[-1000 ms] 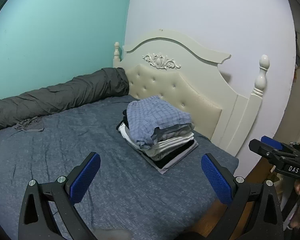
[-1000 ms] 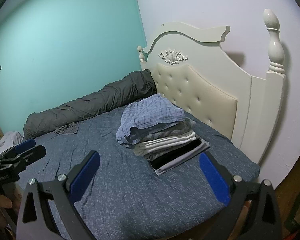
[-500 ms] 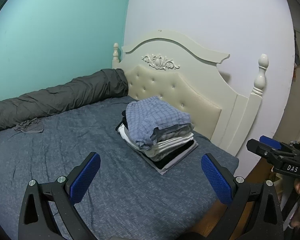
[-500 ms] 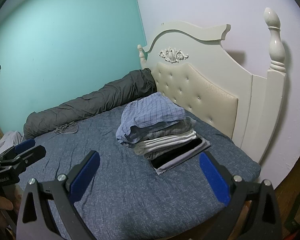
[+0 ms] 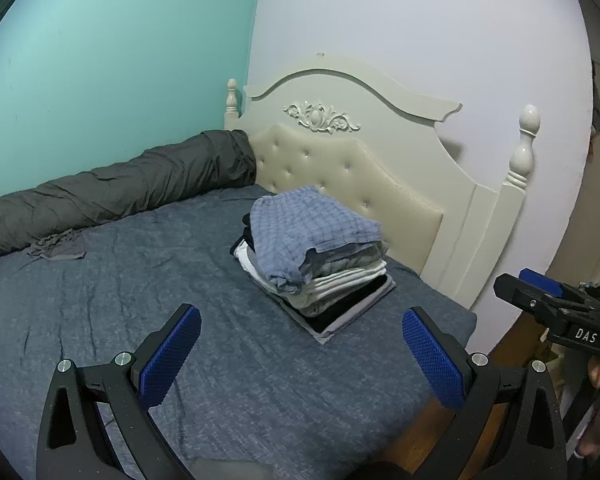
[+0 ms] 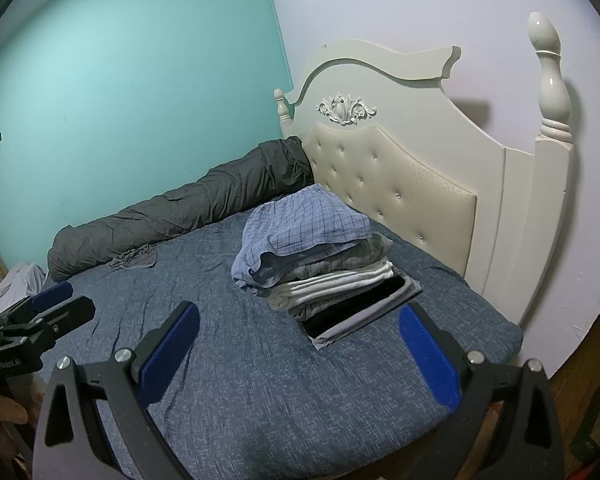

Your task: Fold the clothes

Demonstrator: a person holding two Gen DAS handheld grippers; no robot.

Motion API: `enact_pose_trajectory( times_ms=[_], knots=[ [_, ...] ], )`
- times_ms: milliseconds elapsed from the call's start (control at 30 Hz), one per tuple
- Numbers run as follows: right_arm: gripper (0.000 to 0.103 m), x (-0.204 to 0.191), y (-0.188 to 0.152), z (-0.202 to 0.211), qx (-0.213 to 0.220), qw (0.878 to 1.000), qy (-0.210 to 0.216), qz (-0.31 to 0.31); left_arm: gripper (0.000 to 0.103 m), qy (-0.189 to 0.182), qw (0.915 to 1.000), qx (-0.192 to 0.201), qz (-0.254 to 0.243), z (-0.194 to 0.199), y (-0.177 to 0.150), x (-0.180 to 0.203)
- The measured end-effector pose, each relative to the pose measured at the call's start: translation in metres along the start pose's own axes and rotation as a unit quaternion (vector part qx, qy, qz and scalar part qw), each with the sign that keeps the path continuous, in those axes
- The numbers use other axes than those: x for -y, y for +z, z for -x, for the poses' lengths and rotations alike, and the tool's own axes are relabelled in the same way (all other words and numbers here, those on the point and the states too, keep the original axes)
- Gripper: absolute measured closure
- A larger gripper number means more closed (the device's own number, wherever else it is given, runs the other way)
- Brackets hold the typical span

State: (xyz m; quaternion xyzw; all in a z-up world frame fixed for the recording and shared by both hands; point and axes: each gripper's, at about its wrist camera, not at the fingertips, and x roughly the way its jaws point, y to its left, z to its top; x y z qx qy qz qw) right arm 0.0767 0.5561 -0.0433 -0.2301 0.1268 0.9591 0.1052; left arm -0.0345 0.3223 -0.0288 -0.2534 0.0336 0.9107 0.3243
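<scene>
A stack of folded clothes (image 5: 316, 256) (image 6: 320, 264), topped by a blue checked garment (image 5: 308, 224) (image 6: 304, 224), sits on the blue-grey bed (image 5: 140, 300) (image 6: 260, 380) near the headboard. A small crumpled grey garment (image 5: 58, 246) (image 6: 134, 258) lies by the rolled duvet. My left gripper (image 5: 300, 354) hovers open above the bed's near edge, well short of the stack, with nothing between its blue pads. My right gripper (image 6: 300, 352) is likewise open and empty, just in front of the stack. Each gripper shows at the edge of the other's view: the right gripper (image 5: 556, 312) and the left gripper (image 6: 36, 320).
A dark grey rolled duvet (image 5: 112, 188) (image 6: 188, 216) lies along the teal wall. The cream tufted headboard (image 5: 360, 184) (image 6: 400, 192) with its posts stands behind the stack. Wooden floor (image 5: 420, 432) shows past the bed's right corner. A pale cloth (image 6: 18, 282) lies at the left bed edge.
Both grippers have drifted back and slightly away from the bed, so the stack looks a little smaller. Both stay open; nothing on the bed has moved.
</scene>
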Motion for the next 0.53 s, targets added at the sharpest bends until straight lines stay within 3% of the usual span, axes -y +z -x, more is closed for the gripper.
enact_pose_trajectory(
  times_ms=[533],
  knots=[
    [0.002, 0.0013, -0.0033, -0.0037, -0.006, 1.0, -0.001, -0.002, 0.0, -0.004, 1.0, 0.008, -0.001, 0.0018, -0.0035, 0.0022]
  ],
)
